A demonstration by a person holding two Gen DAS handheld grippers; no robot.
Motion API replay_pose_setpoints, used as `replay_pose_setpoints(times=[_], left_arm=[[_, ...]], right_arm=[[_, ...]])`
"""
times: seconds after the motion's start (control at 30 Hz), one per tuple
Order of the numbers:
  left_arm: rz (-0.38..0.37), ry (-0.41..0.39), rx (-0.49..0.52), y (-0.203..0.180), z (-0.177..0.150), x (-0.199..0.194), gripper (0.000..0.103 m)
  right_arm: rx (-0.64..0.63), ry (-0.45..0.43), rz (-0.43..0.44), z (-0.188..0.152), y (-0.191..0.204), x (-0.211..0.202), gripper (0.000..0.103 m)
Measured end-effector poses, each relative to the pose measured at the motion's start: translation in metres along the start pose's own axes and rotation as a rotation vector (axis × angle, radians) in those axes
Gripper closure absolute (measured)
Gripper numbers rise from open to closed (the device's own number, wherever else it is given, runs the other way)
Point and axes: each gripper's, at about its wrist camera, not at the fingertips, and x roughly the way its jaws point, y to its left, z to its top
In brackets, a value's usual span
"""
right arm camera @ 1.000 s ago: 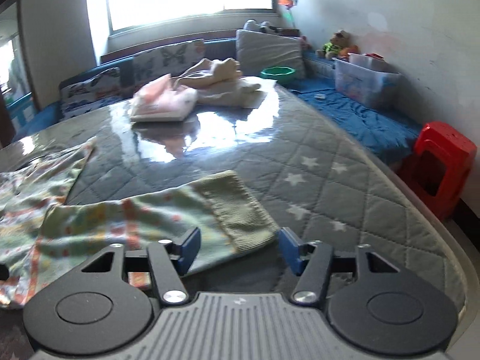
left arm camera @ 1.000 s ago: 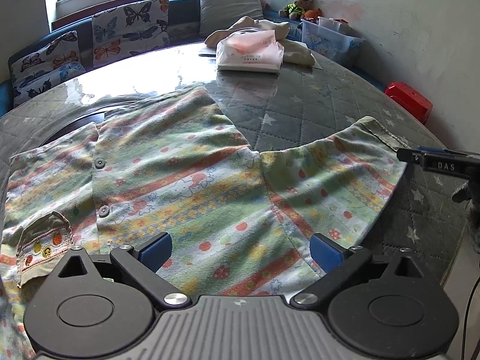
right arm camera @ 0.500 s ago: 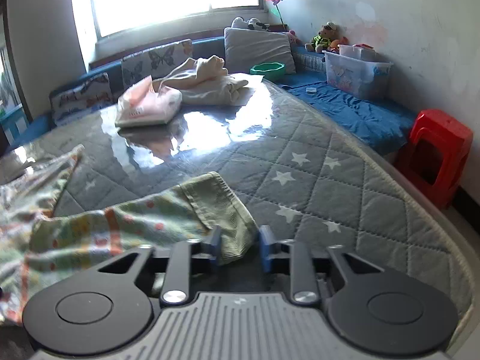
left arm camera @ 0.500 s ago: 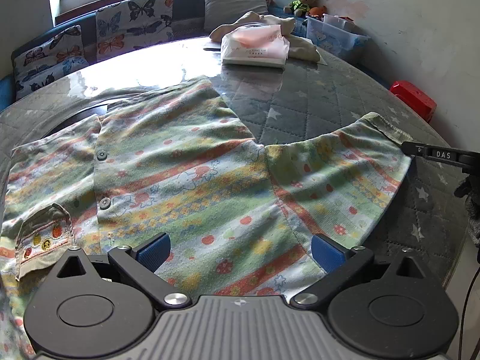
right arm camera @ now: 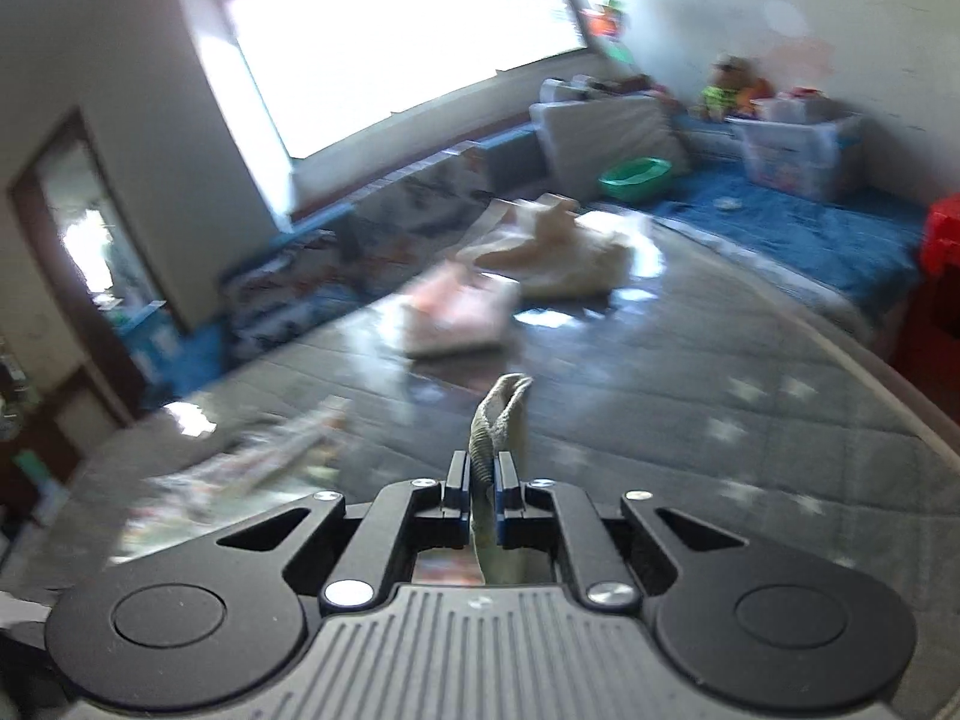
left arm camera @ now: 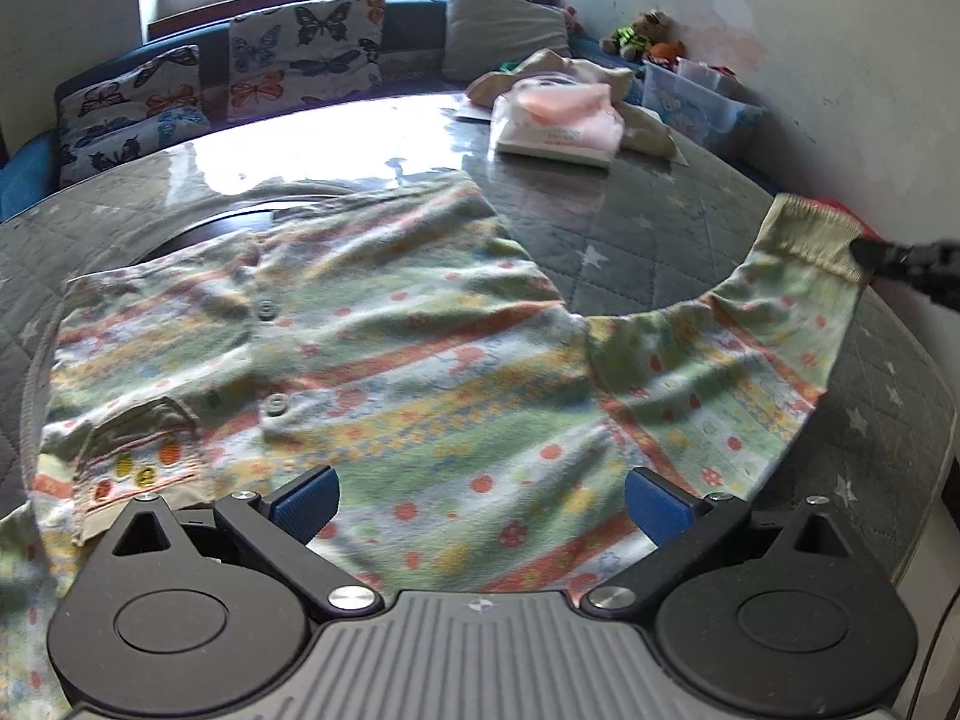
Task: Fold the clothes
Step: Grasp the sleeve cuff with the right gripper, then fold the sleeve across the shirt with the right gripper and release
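Note:
A child's striped, patterned shirt with buttons and a small pocket lies spread on the grey quilted table. My left gripper hangs open just above the shirt's lower edge, with nothing between its blue pads. The shirt's right sleeve is lifted off the table by its ribbed green cuff. My right gripper is shut on that cuff, which sticks up between its pads. In the left wrist view the right gripper shows as a dark tip at the cuff.
A folded pink garment and a cream pile lie at the table's far side. Butterfly cushions line a blue bench behind. A clear storage box and a red stool stand to the right.
My right gripper shut on the sleeve cuff and lifted it up off the table, swinging fast. The left gripper stayed open over the hem.

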Motion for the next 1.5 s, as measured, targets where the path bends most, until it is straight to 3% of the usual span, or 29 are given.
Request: replay_pose_setpoints(times=[0.5, 0.9, 1.07, 1.23, 1.37, 1.5], left_arm=[[0.046, -0.073, -0.150, 0.066, -0.024, -0.041, 0.000], [0.092, -0.108, -0.284, 0.118, -0.050, -0.065, 0.000], [0.114, -0.112, -0.321, 0.133, -0.054, -0.070, 0.000], [0.133, -0.126, -0.339, 0.140, -0.054, -0.075, 0.000], [0.125, -0.153, -0.326, 0.137, -0.050, -0.081, 0.000], [0.080, -0.166, -0.296, 0.125, -0.042, -0.080, 0.008]], right_arm=[[-0.164, 0.105, 0.383, 0.016, 0.141, 0.019, 0.097], [-0.296, 0.281, 0.535, -0.026, 0.229, 0.058, 0.097], [-0.299, 0.322, 0.547, -0.040, 0.239, 0.068, 0.088], [-0.314, 0.315, 0.527, -0.036, 0.230, 0.062, 0.087], [-0.393, 0.332, 0.403, -0.032, 0.204, 0.068, 0.087], [-0.429, 0.380, 0.281, -0.042, 0.169, 0.079, 0.087]])
